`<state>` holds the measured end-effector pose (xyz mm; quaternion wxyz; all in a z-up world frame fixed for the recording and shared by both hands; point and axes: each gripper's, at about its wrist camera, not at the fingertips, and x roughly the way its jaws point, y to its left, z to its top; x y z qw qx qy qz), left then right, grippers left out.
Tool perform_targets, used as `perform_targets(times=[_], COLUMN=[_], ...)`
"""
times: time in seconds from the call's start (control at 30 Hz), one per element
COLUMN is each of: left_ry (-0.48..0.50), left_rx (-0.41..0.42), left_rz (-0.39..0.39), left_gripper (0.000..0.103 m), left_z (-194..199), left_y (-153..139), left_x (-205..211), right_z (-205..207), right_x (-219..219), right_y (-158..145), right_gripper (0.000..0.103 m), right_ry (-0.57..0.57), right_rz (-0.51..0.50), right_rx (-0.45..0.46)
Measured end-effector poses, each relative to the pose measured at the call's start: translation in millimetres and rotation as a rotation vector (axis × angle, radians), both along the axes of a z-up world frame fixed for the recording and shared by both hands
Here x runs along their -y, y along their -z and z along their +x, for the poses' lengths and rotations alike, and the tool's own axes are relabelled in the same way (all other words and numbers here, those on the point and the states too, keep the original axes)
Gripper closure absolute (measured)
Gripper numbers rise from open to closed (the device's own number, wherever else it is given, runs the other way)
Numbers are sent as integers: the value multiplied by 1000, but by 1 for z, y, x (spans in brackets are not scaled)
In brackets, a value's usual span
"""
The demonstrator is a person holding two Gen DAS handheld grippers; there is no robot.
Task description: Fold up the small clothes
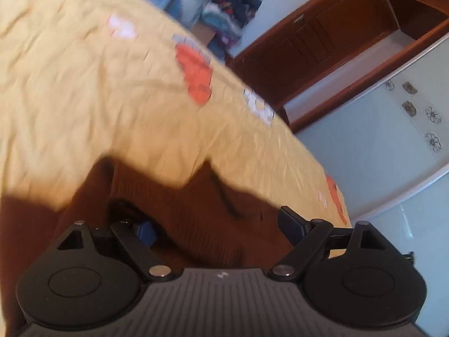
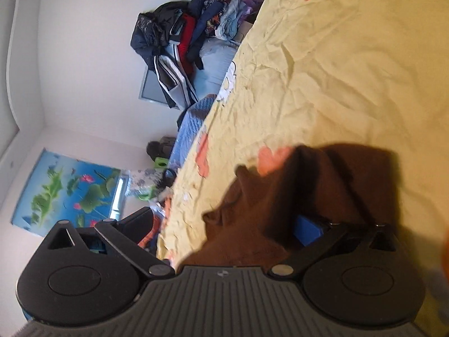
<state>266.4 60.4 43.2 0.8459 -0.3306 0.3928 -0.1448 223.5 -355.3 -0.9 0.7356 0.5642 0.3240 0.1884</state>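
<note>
- Brown knit garment (image 1: 196,224) lies on the yellow bedsheet (image 1: 84,98), near the bed's edge, bunched under both grippers.
- Left gripper (image 1: 221,224): jaws spread wide, cloth between them, not pinched.
- Right gripper (image 2: 224,224): also spread; one blue pad (image 2: 307,229) partly buried in fabric.
- Likely soft, light, limp; slumps if lifted. Grab hem corners or edge.

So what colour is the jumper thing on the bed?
Dark brown garment, clearest in the right wrist view.
</note>
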Motion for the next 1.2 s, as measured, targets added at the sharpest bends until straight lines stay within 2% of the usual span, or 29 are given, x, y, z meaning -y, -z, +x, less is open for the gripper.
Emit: perform_targets(times=[0.07, 0.13, 0.2, 0.27, 0.37, 0.43, 0.5, 0.57, 0.6, 0.63, 0.7, 0.73, 0.9, 0.93, 1.0, 1.03, 1.07, 1.1, 1.13, 1.17, 1.2], left_ry=[-64, -72, -68, -50, -74, -130, -191, -268, -300, -329, -352, -360, -369, -378, -374, -366, -360, -353, -346, -340, -336], left_rx=[14, 19, 49, 52, 51, 43, 44, 48, 40, 23, -28, -1, 12, 19, 14, 9, 0, -20, -45, -61, -67], left_rz=[1, -86, -113, -88, -69, -62, -72, -47, -39, -52, -151, -184, -192, -172, -137, -121, -99, -67, -43, -41, -54], left_gripper=[16, 16, 15, 15, 15, 15, 15, 15, 15, 15, 14, 12, 13, 13, 29, 34, 46, 68, 78, 84, 86], left_z=[9, 5, -10, -30, -82, -126, -171, -211, -226, -236, -243, -244, -211, -206, -200, -197, -195, -191, -189, -186, -186], left_y=[-6, -7, -10, -11, -9, -5, 1, 7, 12, 20, 39, 42, 45, 43, 42, 42, 41, 42, 44, 46, 47], left_x=[-2, -11, -19, -27, -47, -63, -78, -87, -91, -94, -98, -98, -80, -77, -71, -70, -68, -67, -68, -71, -73], right_z=[8, 7, -2, -20, -65, -104, -146, -182, -197, -208, -212, -207, -162, -155, -145, -143, -141, -139, -139, -138, -140], right_x=[9, 13, 12, 9, 6, 10, 18, 26, 29, 31, 30, 27, -1, -6, -11, -12, -12, -13, -12, -9, -6], right_y=[0, 1, -1, -6, -11, -11, -4, 4, 5, 5, 6, 7, 7, 7, 8, 9, 10, 13, 15, 19, 22], right_gripper=[0, 0, 0, 0, 0, 0, 0, 0, 6, 4, 1, 0, 1, 5, 12, 23, 32, 55, 83, 88, 88], right_ry=[72, 113, 81, 40, -15, -26, -6, 36, 53, 71, 84, 79, 43, 49, 45, 38, 26, 14, 13, 9, 6], right_rz=[85, 116, 79, -23, -155, -215, -241, -244, -254, -261, -231, -216, -217, -217, -228, -234, -244, -269, -305, -324, -304], right_rx=[14, 18, 33, 46, 79, 83, 60, 32, 54, 64, 56, 54, 20, 13, 3, 1, -10, -32, -51, -63, -56])
